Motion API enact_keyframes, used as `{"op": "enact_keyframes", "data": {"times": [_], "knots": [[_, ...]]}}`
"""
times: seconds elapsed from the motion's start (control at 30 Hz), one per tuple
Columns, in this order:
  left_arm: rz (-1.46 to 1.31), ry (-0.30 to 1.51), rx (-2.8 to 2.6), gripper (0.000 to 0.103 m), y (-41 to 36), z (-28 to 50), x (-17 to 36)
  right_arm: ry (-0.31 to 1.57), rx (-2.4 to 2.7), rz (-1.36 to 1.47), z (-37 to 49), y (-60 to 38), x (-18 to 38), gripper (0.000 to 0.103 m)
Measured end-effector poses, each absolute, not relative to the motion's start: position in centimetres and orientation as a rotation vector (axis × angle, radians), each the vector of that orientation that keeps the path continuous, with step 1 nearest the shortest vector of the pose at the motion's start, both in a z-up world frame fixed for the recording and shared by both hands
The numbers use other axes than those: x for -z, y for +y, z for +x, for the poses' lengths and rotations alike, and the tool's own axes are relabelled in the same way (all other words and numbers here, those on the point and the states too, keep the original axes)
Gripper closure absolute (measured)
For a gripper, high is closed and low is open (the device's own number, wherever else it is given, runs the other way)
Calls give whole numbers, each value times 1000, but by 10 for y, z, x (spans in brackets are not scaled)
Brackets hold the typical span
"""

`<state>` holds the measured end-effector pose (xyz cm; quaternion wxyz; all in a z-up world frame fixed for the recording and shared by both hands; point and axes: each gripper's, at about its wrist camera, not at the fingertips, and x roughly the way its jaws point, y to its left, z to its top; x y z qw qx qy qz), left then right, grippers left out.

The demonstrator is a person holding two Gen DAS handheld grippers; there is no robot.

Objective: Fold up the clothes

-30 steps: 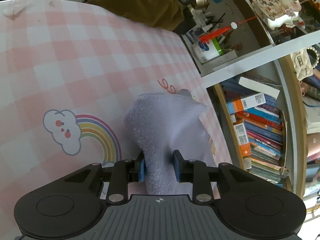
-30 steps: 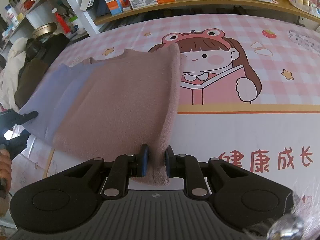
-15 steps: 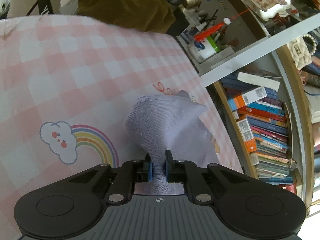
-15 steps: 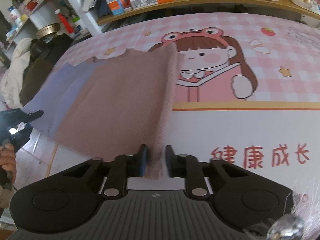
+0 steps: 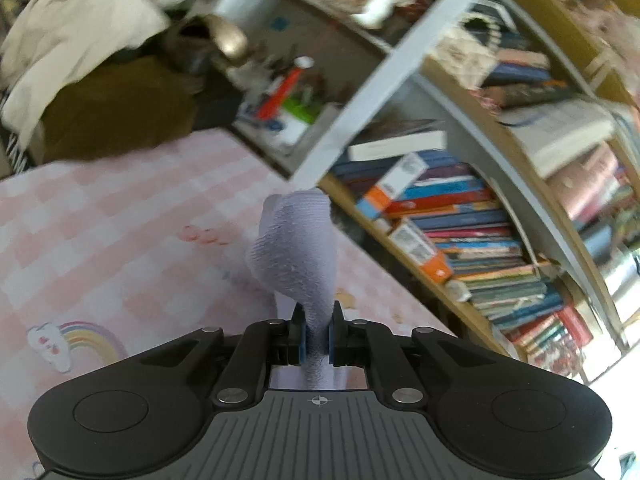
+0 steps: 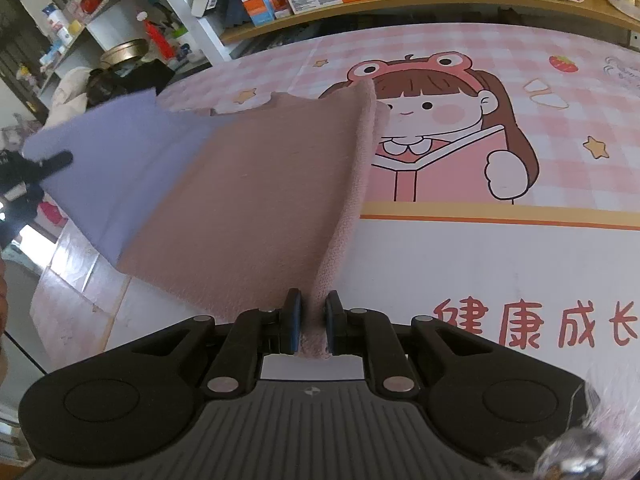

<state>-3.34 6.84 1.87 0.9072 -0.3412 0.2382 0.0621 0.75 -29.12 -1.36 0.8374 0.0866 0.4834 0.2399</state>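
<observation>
A knit garment lies across the pink cartoon table cover [image 6: 500,248]; it is dusty pink [image 6: 260,208] with a lilac part [image 6: 116,160] at its left end. My right gripper [image 6: 311,326] is shut on the pink edge, which rises as a fold from the cover to the jaws. In the left wrist view my left gripper [image 5: 317,334] is shut on the lilac fabric [image 5: 298,252], lifted off the checked cover [image 5: 120,240]. The left gripper [image 6: 28,172] shows dark at the lilac corner in the right wrist view.
Bookshelves [image 5: 460,216] packed with books run close along the table's far side. A brown and cream heap of clothes [image 5: 92,80] sits beyond the table's end, by a shelf bay with bottles and a tin [image 6: 124,50]. Tiled floor [image 6: 72,304] shows past the left edge.
The left gripper closed on the lilac fabric, then lifted it off the table and rolled. The right gripper kept its hold on the pink edge, almost still.
</observation>
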Motion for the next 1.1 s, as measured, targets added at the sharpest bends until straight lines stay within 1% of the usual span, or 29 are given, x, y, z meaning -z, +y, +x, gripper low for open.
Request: {"op": "enact_keyframes", "data": {"times": [0.23,0.43,0.53,0.67,0.73,0.83,0.9,0.93,0.97,1.1], "knots": [[-507,498,-49,95,10,-27,-55,1017,-573,199,13,-298,18,91],[-278,568,61,95,-61,-25,-68,1009,-632,214,17,-305,23,91],[-99,670,144,95,-109,-25,-56,1004,-658,226,19,-309,25,91],[149,786,175,94,-155,-26,-23,1004,-691,239,23,-313,29,91],[183,801,166,93,-161,-27,-15,1005,-705,241,24,-314,30,91],[175,808,153,93,-161,-25,-17,1008,-721,242,26,-316,30,91],[189,807,155,84,-167,-26,-21,1011,-732,247,27,-318,30,91],[195,807,166,76,-170,-26,-22,1013,-738,250,27,-319,31,91],[201,805,176,72,-173,-28,-24,1015,-743,253,28,-320,31,91],[172,783,200,71,-177,-36,-35,1025,-747,269,28,-329,27,89]]}}
